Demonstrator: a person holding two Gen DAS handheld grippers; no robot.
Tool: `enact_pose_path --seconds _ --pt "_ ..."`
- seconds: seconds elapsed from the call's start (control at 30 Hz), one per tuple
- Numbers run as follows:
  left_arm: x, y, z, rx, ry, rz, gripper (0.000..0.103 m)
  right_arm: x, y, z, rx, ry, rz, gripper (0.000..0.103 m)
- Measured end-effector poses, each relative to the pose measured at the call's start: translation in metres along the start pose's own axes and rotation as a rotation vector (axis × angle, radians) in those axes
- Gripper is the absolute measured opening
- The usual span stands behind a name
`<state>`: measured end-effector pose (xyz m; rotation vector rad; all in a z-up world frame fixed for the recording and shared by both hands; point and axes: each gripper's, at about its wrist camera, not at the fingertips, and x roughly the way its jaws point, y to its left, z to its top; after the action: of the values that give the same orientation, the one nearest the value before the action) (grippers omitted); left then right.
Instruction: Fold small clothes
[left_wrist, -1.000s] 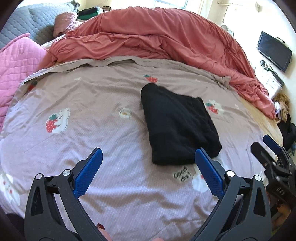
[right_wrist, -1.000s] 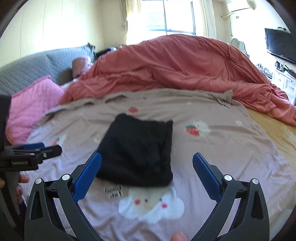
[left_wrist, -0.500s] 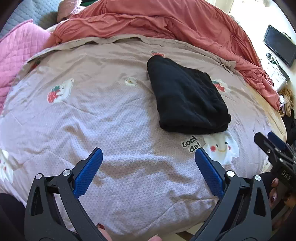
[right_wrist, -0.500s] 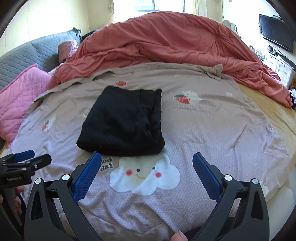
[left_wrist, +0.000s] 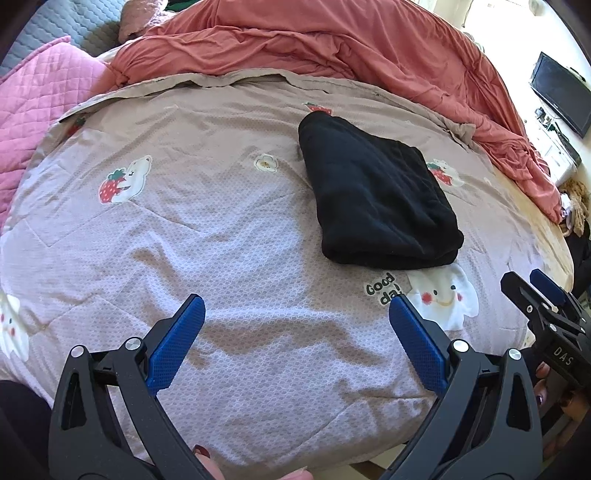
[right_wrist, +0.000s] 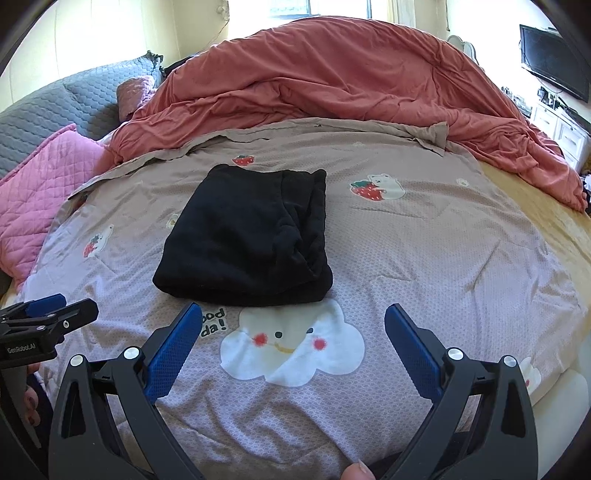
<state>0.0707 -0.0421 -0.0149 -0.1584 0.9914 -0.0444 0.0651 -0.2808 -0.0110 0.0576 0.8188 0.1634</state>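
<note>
- Closest in, the left gripper (left_wrist: 295, 325) hangs over the near part of the mauve quilt (left_wrist: 229, 229), its blue-padded fingers spread wide with nothing between them.
- The right gripper (right_wrist: 293, 330) hangs likewise, fingers wide apart and empty, just short of the cloud face print (right_wrist: 291, 341) on the quilt.
- Each tool shows up in the other's view: the right gripper sits at the lower right edge of the left wrist view, the left one at the lower left edge of the right wrist view, both short of the garment.
- Just past the cloud face, the black garment (right_wrist: 247, 236) lies folded into a compact block, flat on the quilt, its near folded edge touching the top of the cloud print and the "Good day" lettering (left_wrist: 382, 290).
- Neither gripper touches the garment; it lies clear of both.
- Left of the garment, a strawberry bear print (left_wrist: 125, 179) sits on open quilt.
- Beyond the garment, a rumpled coral duvet (right_wrist: 351, 77) is heaped across the far side of the quilt.
- Far left of the garment, a pink quilted pillow (right_wrist: 40, 192); far right, a dark television (right_wrist: 554, 55) against the wall.
</note>
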Motion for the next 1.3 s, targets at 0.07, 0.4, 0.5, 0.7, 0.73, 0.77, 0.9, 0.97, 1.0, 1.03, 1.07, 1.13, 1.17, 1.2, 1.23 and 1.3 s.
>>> enact_pose_path --seconds 0.07,0.4,0.5,0.7,0.73,0.77,0.9,0.97,1.0,1.03,1.07,1.13,1.17,1.2,1.23,1.3 --pt "0.0007 0.0002 0.0001 -0.002 0.004 0.002 0.094 0.0008 -0.0007 0.0001 -0.001 0.0 0.001 0.098" --pt "-0.0012 0.0003 0.0007 -0.003 0.003 0.015 0.094 0.0003 -0.0003 -0.0003 -0.004 -0.001 -0.006 0.098" --pt "-0.0018 0.0006 0.0006 -0.002 0.002 0.016 0.094 0.0006 -0.0007 -0.0004 -0.005 -0.002 -0.007 0.098" --pt "-0.0018 0.0026 0.0011 -0.008 0.0 0.024 0.094 0.0012 -0.006 0.0004 0.0 -0.006 -0.014 0.098" --pt "-0.002 0.0028 0.0012 -0.009 0.0 0.025 0.094 0.0016 -0.0061 0.0003 -0.002 -0.005 -0.014 0.098" --pt "-0.0021 0.003 0.0014 -0.01 0.001 0.025 0.094 0.0018 -0.0063 0.0005 -0.003 -0.005 -0.015 0.098" --pt "-0.0019 0.0035 0.0019 -0.013 0.002 0.024 0.094 0.0024 -0.006 0.0003 -0.004 -0.002 -0.022 0.098" --pt "-0.0024 0.0042 0.0024 -0.015 0.001 0.025 0.094 0.003 -0.0072 0.0003 -0.001 0.0 -0.025 0.098" --pt "-0.0025 0.0038 0.0024 -0.015 0.002 0.025 0.094 0.0033 -0.0071 0.0004 -0.001 0.0 -0.026 0.098" --pt "-0.0026 0.0038 0.0024 -0.015 0.001 0.026 0.094 0.0034 -0.0073 0.0005 0.0 0.0 -0.027 0.098" --pt "-0.0026 0.004 0.0025 -0.015 0.001 0.027 0.094 0.0034 -0.0083 0.0006 0.001 0.0 -0.029 0.098" --pt "-0.0027 0.0046 0.0027 -0.017 0.0 0.029 0.094 0.0034 -0.0074 0.0006 -0.001 0.0 -0.029 0.098" --pt "-0.0027 0.005 0.0027 -0.018 0.001 0.031 0.094 0.0034 -0.0073 0.0007 -0.001 0.0 -0.029 0.098" --pt "-0.0027 0.0052 0.0029 -0.019 0.001 0.031 0.094 0.0034 -0.0074 0.0007 -0.001 0.0 -0.028 0.098" --pt "-0.0027 0.0057 0.0031 -0.02 0.002 0.031 0.094 0.0035 -0.0078 0.0007 -0.001 0.001 -0.029 0.098" --pt "-0.0029 0.0059 0.0032 -0.023 0.003 0.033 0.094 0.0035 -0.0077 0.0005 -0.001 0.002 -0.03 0.098"
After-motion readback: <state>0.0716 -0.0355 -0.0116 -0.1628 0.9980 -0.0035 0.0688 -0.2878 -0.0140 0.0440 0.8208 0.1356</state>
